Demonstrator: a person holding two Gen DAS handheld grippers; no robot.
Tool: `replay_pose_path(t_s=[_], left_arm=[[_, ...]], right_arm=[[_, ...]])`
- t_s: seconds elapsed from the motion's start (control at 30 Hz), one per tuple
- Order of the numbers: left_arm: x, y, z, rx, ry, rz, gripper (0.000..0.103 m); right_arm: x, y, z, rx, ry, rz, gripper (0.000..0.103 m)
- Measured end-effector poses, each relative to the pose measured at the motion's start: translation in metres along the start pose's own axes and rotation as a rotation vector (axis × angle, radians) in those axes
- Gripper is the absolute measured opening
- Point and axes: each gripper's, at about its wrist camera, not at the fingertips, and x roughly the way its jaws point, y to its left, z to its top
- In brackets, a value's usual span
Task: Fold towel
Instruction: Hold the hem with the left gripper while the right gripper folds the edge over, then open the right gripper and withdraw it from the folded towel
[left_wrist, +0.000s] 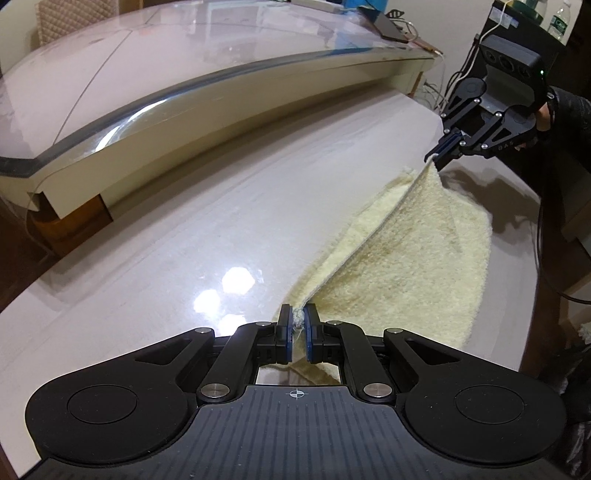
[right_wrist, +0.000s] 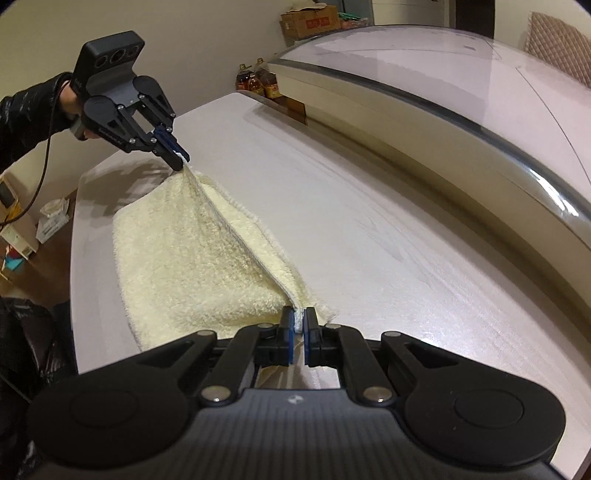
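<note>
A corner of the towel (left_wrist: 413, 258) is clamped in each gripper, left gripper (left_wrist: 298, 325) at 6 o'clock, right gripper (right_wrist: 299, 325); uneven lowering could leave the edges misaligned on the tabletop (left_wrist: 184, 240).

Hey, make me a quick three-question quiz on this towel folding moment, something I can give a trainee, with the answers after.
1. True or false: both grippers are clamped on the towel.
2. What is the right gripper gripping? A) the towel's middle B) a corner of its lifted edge C) nothing
3. Fill in: the edge stretched between the left gripper and the right one is lifted off the ____.

Key: 1 true; 2 B; 3 table.
</note>
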Motion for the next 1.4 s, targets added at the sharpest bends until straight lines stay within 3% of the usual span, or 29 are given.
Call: replay_pose_path(t_s=[0.33, 0.43, 0.57, 0.63, 0.73, 1.03, 1.13, 1.23, 1.3, 1.4], left_arm=[[0.004, -0.002, -0.003, 0.005, 0.009, 0.038, 0.008], [0.006, -0.001, -0.005, -0.002, 0.008, 0.055, 0.013], [0.003, 0.001, -0.008, -0.018, -0.008, 0.075, 0.021], [0.003, 0.003, -0.009, -0.020, -0.013, 0.087, 0.028], [-0.001, 0.007, -0.011, -0.033, -0.022, 0.100, 0.033], [-0.015, 0.019, -0.017, -0.119, -0.066, 0.062, 0.043], [-0.009, 0.015, -0.020, -0.066, -0.034, 0.124, 0.045], [-0.004, 0.014, -0.024, -0.070, -0.033, 0.118, 0.043], [-0.003, 0.016, -0.026, -0.083, -0.025, 0.104, 0.052], [-0.004, 0.028, -0.028, -0.161, -0.042, 0.081, 0.057]], right_arm=[[-0.005, 0.004, -0.006, 0.055, -0.006, -0.029, 0.008], [-0.008, 0.002, -0.009, 0.081, -0.012, -0.044, 0.017], [-0.021, 0.000, -0.015, 0.114, -0.034, -0.095, 0.020], [-0.029, -0.001, -0.019, 0.134, -0.053, -0.115, 0.032], [-0.047, 0.006, -0.024, 0.161, -0.103, -0.179, 0.038], [-0.082, 0.076, -0.037, 0.182, -0.286, -0.157, 0.046], [-0.082, 0.094, -0.040, 0.196, -0.314, -0.121, 0.046], [-0.083, 0.111, -0.043, 0.203, -0.334, -0.104, 0.046], [-0.084, 0.117, -0.045, 0.222, -0.350, -0.098, 0.047], [-0.082, 0.133, -0.043, 0.246, -0.374, -0.086, 0.057]])
